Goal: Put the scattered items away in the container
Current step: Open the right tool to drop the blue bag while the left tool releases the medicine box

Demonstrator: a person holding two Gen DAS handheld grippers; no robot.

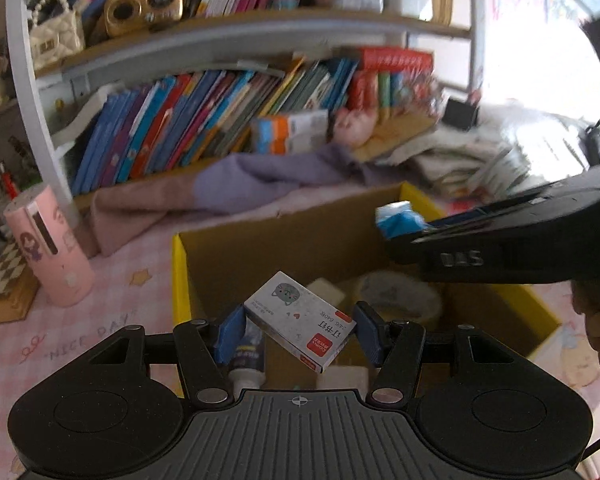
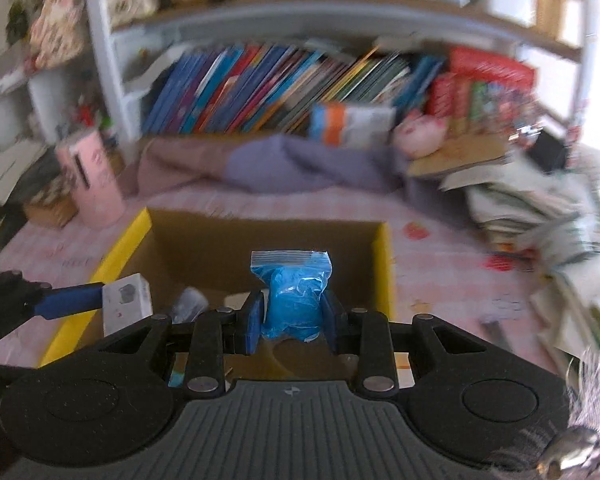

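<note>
Cardboard container with yellow outer walls, open at the top, standing on a pink checked tabletop. Left gripper: jaws about half open, clamped on a white staple box printed with a cat, held tilted above the container's near side. Right gripper: jaws nearly closed, squeezing a small zip bag of blue material, held over the container's interior; in the left wrist view the same bag appears above the far right corner. Several pale items lie on the container floor, too blurred to identify. Pink cylindrical holder left of the container; a lilac cloth and a shelf of leaning books lie behind.
</note>
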